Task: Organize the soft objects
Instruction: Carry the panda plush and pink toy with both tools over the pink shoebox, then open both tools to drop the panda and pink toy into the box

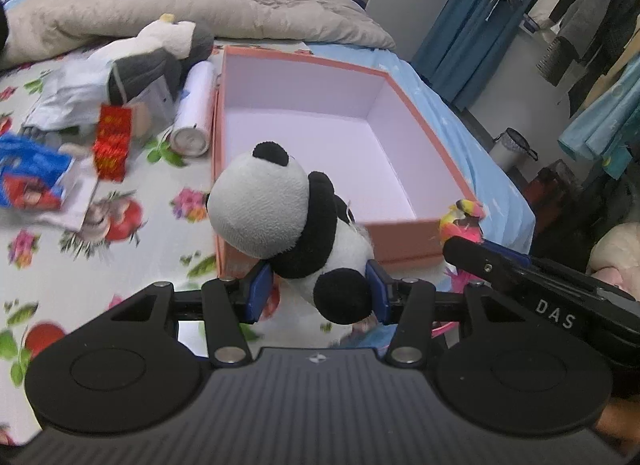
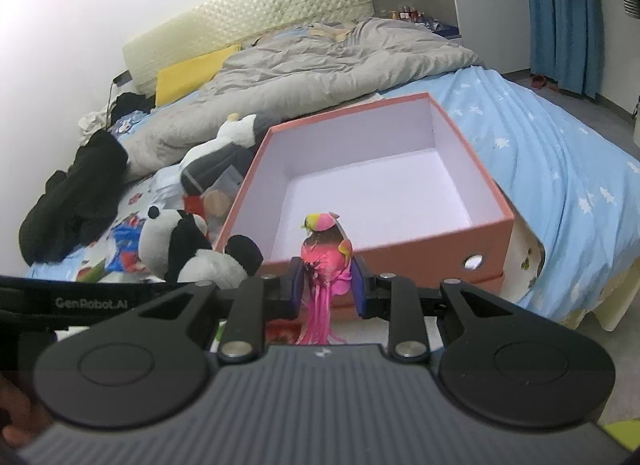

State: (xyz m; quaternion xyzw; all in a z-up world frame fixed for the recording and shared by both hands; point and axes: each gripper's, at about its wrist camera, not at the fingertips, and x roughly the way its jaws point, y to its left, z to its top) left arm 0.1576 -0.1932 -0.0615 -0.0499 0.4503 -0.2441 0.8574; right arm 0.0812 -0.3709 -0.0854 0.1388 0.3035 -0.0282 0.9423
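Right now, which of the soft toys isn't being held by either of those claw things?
The white and grey plush lying on the bed left of the pink box. The panda sits in the left gripper, the pink bird in the right gripper.

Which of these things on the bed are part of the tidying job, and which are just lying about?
Part of the job:
- panda plush, in the left hand-held gripper
- pink toy bird, in the right hand-held gripper
- open pink box
- white and grey plush, probably next

Just lying about:
- grey duvet
- yellow pillow
- red packet
- white roll
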